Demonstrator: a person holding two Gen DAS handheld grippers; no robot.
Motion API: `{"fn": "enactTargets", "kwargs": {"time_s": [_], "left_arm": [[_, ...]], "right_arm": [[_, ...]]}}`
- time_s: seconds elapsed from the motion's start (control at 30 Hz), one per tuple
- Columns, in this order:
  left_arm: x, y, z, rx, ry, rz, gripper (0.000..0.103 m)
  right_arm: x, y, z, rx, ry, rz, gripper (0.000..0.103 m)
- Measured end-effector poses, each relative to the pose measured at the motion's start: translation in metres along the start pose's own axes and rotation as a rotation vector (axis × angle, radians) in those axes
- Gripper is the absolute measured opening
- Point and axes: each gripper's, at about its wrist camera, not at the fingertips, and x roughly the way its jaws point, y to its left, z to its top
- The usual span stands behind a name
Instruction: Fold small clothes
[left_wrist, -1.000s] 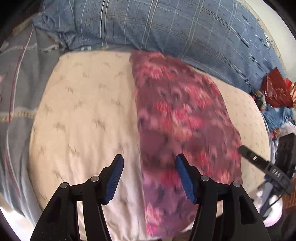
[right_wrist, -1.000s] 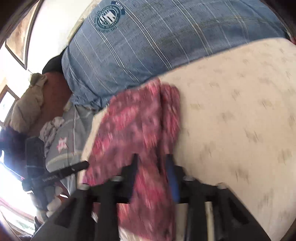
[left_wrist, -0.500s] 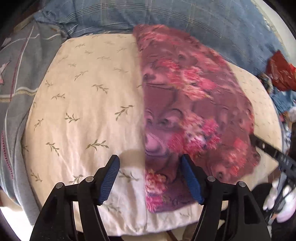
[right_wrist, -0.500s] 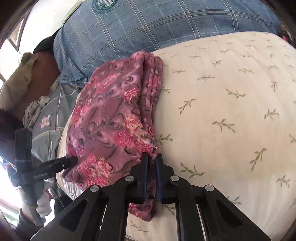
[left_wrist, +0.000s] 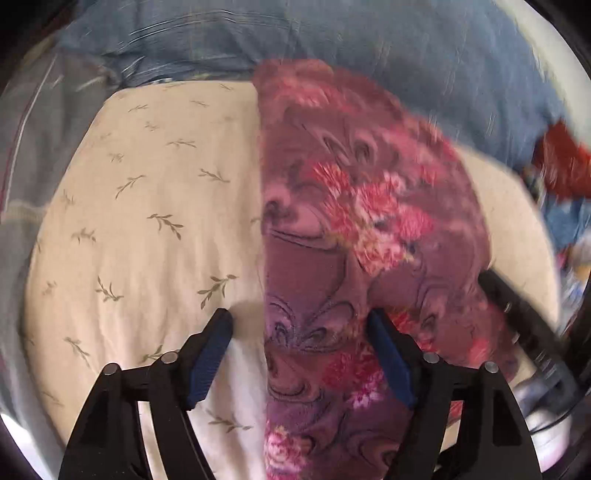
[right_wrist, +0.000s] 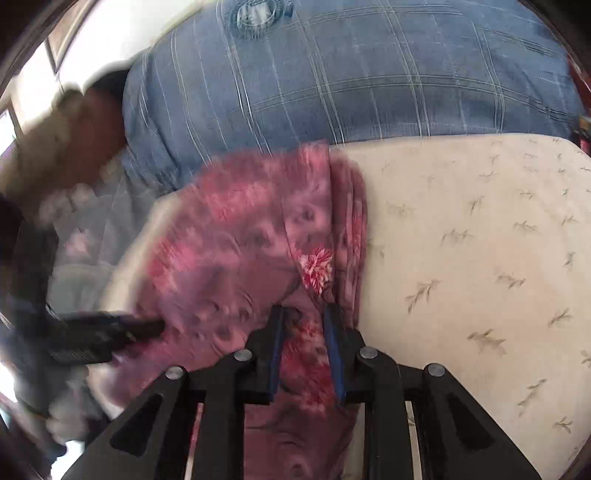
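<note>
A purple and pink floral garment (left_wrist: 332, 221) lies folded lengthwise on a cream cushion (left_wrist: 147, 221) printed with small leaf sprigs. My left gripper (left_wrist: 301, 321) is open, its jaws straddling the garment's straight left edge near its near end. In the right wrist view the same garment (right_wrist: 240, 240) lies on the cushion's (right_wrist: 480, 240) left part. My right gripper (right_wrist: 304, 314) is partly open with the garment's near folded edge between its jaws. The right gripper also shows as a dark bar in the left wrist view (left_wrist: 517, 314), and the left one in the right wrist view (right_wrist: 110, 328).
A blue checked pillow (right_wrist: 351, 74) lies along the cushion's far side. Grey bedding (left_wrist: 22, 147) lies at the left. Red and blue cloth items (left_wrist: 561, 173) are piled at the far right. A brown heap (right_wrist: 55, 147) and a window are at the left in the right wrist view.
My right gripper, shut half a second ago, has opened a little over the garment's near edge. My left gripper has moved closer over the near end and stayed open.
</note>
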Motion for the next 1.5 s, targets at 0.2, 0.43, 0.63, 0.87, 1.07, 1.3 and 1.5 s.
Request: {"fn": "enactTargets", "kwargs": {"time_s": [0.2, 0.43, 0.63, 0.87, 1.07, 1.3, 1.5], "left_arm": [[-0.001, -0.004, -0.002, 0.027, -0.015, 0.024, 0.079], [-0.001, 0.001, -0.001, 0.018, -0.015, 0.012, 0.079], [-0.004, 0.004, 0.004, 0.004, 0.007, 0.002, 0.078], [-0.03, 0.011, 0.05, -0.021, -0.095, -0.024, 0.076], [0.022, 0.02, 0.114, -0.064, 0.025, 0.012, 0.076], [0.036, 0.009, 0.154, -0.06, -0.031, 0.033, 0.074], [0.071, 0.008, 0.161, -0.097, 0.037, 0.04, 0.077]], "right_arm": [[-0.005, -0.009, -0.006, 0.049, -0.052, 0.051, 0.025], [-0.005, -0.021, 0.0, 0.148, -0.019, 0.137, 0.028], [-0.008, -0.025, 0.019, 0.179, 0.055, 0.149, 0.04], [0.002, -0.033, 0.066, 0.221, 0.011, 0.132, 0.042], [0.057, -0.035, 0.104, 0.227, 0.07, 0.096, 0.042], [0.071, -0.028, 0.123, 0.156, 0.046, 0.206, 0.004], [0.095, -0.066, 0.095, 0.29, 0.113, 0.179, 0.004]]}}
